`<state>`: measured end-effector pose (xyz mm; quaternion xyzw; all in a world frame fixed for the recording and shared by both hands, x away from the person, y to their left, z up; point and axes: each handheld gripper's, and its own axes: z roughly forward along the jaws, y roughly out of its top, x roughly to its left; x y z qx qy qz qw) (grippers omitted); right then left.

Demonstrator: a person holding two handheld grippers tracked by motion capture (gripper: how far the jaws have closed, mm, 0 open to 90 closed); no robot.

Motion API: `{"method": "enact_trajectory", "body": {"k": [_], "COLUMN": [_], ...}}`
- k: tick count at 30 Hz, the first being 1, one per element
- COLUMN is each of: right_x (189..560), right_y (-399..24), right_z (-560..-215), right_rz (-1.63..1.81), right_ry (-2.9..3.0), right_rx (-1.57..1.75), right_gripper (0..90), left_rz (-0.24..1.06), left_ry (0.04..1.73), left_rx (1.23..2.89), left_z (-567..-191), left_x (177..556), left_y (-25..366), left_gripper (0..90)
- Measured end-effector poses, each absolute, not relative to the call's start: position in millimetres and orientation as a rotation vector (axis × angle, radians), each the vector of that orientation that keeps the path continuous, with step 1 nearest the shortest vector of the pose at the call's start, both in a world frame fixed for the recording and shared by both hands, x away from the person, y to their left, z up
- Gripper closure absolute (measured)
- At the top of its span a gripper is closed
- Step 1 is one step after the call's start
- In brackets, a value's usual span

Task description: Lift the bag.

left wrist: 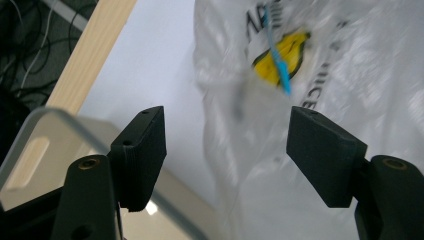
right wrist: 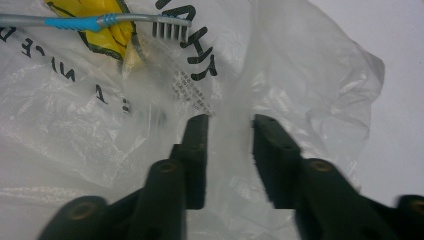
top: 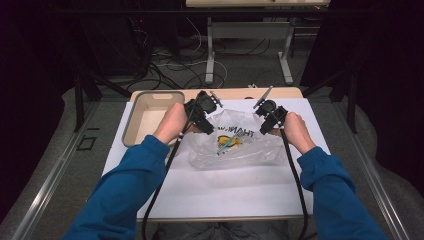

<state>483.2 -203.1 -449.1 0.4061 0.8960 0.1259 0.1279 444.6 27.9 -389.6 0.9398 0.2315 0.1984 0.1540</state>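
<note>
A crumpled clear plastic bag (top: 235, 150) with black lettering and a yellow print lies on the white table. A toothbrush (top: 227, 141) with a grey handle and blue grip lies at the yellow print; whether it is inside the bag or on top I cannot tell. My left gripper (top: 206, 127) is at the bag's left edge. In the left gripper view its jaws stand wide open (left wrist: 227, 115) over the bag (left wrist: 350, 75), with nothing pressed. My right gripper (top: 262, 127) is at the bag's right top corner. Its jaws (right wrist: 230, 120) stand narrowly apart, with a fold of the bag (right wrist: 310, 75) in the gap. The toothbrush (right wrist: 100, 21) lies beyond them.
A shallow beige tray (top: 131, 120) with a grey rim sits at the table's left rear corner, close beside my left gripper, and nothing lies in it. The table's wooden edge (left wrist: 95, 45) runs behind the bag. Cables and table legs are on the floor beyond.
</note>
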Motion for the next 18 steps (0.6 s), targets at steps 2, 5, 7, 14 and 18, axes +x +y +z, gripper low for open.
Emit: {"method": "enact_trajectory", "body": {"k": [2,5,7,14,18], "right_x": [482,481,482,484,483], "right_y": [-204,-205,-207,-209,-210], "right_z": [-449,-447,-446,-452,-447], "right_rz": [0.353,0.344,0.353,0.343,0.343], "right_ry": [2.594,2.581,2.598,2.601,2.587], "right_rx": [1.168,1.169,1.193,1.208,1.187], "right_gripper": [79.9,87.0,88.8,90.0,90.0], "left_rz": [0.565,0.558,0.563,0.659,0.674], "left_ry": [0.636,0.618,0.637,0.681,0.683], "left_rx": [2.696,2.739,2.756,2.806,2.802], "left_z": [-391,-402,-415,-456,-455], "left_x": [441,441,441,448,452], "left_y": [19,10,7,11,20], "left_gripper": [32.4,32.0,31.3,55.8,89.8]}}
